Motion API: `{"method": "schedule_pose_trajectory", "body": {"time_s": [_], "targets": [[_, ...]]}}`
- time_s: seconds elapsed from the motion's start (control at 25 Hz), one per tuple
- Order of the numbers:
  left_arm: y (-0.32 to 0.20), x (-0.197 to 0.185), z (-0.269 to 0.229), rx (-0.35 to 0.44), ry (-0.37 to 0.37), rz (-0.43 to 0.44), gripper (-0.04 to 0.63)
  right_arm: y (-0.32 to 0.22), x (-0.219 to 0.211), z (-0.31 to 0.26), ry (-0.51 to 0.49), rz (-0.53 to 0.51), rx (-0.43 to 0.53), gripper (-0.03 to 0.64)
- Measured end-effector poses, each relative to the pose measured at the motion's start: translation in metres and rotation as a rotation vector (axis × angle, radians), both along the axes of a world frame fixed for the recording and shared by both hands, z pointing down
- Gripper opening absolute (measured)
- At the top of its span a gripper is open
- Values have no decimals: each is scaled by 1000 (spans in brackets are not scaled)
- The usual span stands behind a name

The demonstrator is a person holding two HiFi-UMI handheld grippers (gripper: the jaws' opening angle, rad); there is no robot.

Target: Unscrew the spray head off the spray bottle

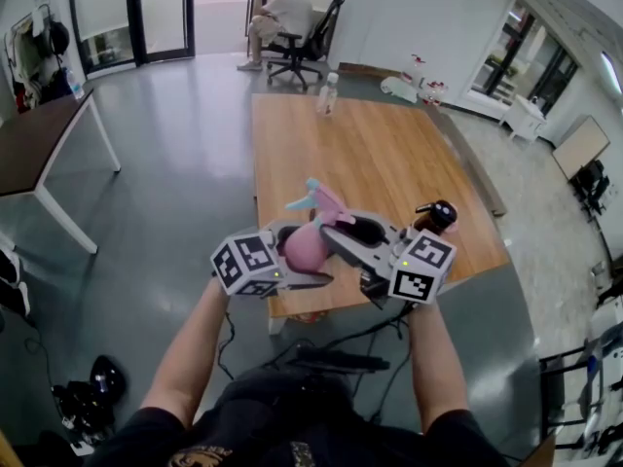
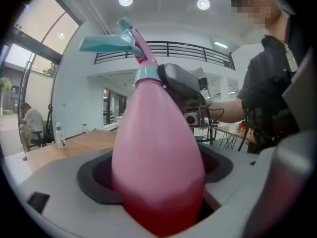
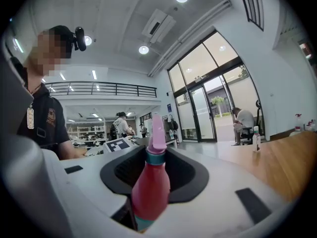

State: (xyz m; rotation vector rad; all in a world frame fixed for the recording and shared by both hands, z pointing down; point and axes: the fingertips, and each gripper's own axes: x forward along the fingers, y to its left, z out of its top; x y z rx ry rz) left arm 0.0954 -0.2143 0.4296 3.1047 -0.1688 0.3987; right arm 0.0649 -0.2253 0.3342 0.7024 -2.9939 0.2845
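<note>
Here, above the near edge of the long wooden table (image 1: 389, 154), the left gripper (image 1: 310, 259) clamps the bulbous body of the pink plastic spray bottle (image 2: 158, 152), held in the air. The right gripper (image 1: 338, 233) has its jaws partly closed onto the teal-and-pink trigger spray head (image 2: 130, 38), at its teal collar.

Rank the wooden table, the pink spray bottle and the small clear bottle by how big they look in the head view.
1. wooden table
2. pink spray bottle
3. small clear bottle

The clear bottle stands at the table's far end, so distance shrinks it. Its true size against the spray bottle is unsure.
</note>
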Motion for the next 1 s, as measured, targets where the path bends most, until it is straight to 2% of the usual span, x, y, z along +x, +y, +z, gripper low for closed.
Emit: {"method": "schedule_pose_trajectory", "body": {"time_s": [0.16,0.68,1.0], "targets": [[8,1,-1,2,2,44,437,7,2,-1,-11,-52,9,132],[18,6,-5,-2,35,98,436,15,6,-3,-32,-109,15,130],[38,6,-10,-46,68,221,436,27,8,-6,-64,-210,9,130]]}}
